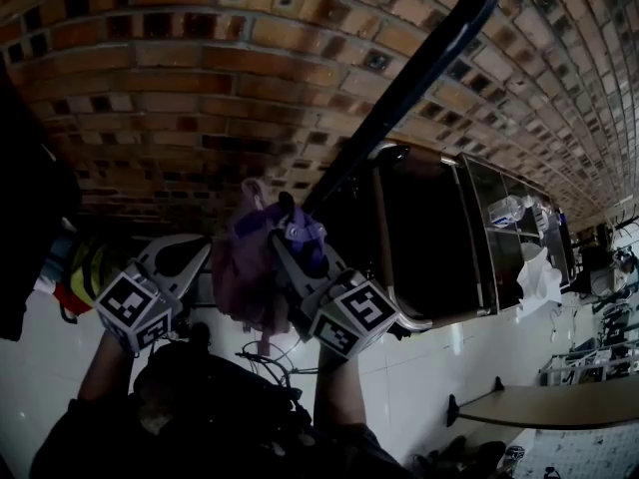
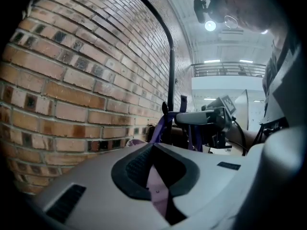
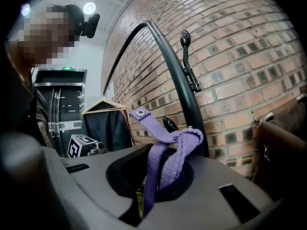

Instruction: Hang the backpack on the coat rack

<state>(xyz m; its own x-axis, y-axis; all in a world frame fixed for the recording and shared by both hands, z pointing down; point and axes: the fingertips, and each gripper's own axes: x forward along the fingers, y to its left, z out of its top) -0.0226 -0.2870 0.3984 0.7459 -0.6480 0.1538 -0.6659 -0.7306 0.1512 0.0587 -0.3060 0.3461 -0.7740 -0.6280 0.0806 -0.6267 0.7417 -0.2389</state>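
In the head view your left gripper (image 1: pixel 196 253) and right gripper (image 1: pixel 288 236) carry the soft purple backpack (image 1: pixel 245 267) between them, beside the coat rack (image 1: pixel 399 98) with its slanting black pole; in the left gripper view the fingers are clamped on a lilac strap (image 2: pixel 156 186); in the right gripper view the fingers pinch the woven webbing loop (image 3: pixel 165 152), and a glossy knobbed hook (image 3: pixel 170 124) sits just behind it

Looks like a big indoor hall, prob a lab or office bldg, w/ a brick wall (image 1: pixel 200 78) and white tile floor (image 1: pixel 439 362). Upper balcony railing (image 2: pixel 230 70) + ceiling lights (image 2: pixel 212 61), glass-front cabinet (image 1: pixel 504 223) too.
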